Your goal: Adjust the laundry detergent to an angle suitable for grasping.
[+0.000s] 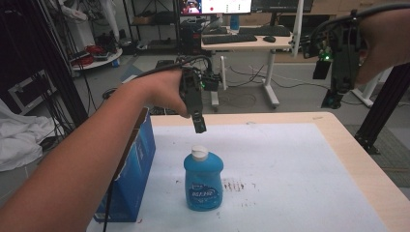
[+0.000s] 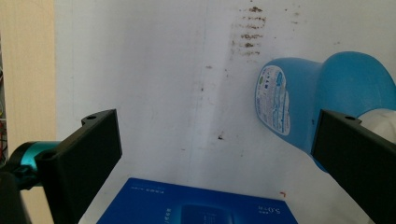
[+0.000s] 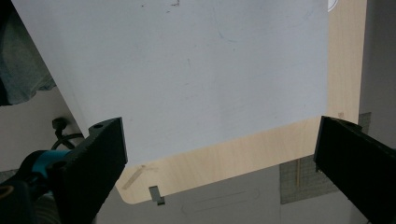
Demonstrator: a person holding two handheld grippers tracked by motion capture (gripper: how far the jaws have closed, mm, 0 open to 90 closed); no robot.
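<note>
A blue soap bottle (image 1: 203,182) with a white cap (image 1: 199,152) stands upright on the white mat (image 1: 290,169), left of the middle. My left gripper (image 1: 198,124) hangs point-down just above and behind the cap, not touching it. In the left gripper view its jaws stand wide apart, so the left gripper (image 2: 215,154) is open with bare mat between them; the bottle (image 2: 299,93) lies off to the right, partly behind the right jaw. My right gripper (image 1: 333,99) is held high past the table's far right corner. There the right gripper (image 3: 219,154) is open and holds nothing.
A blue box (image 1: 129,169) stands on edge at the mat's left side, close to the bottle, and is the blue box (image 2: 196,207) below the left jaws. Brown smudges (image 1: 235,184) mark the mat. The wooden table edge (image 1: 353,159) runs along the right. A desk (image 1: 246,41) stands behind.
</note>
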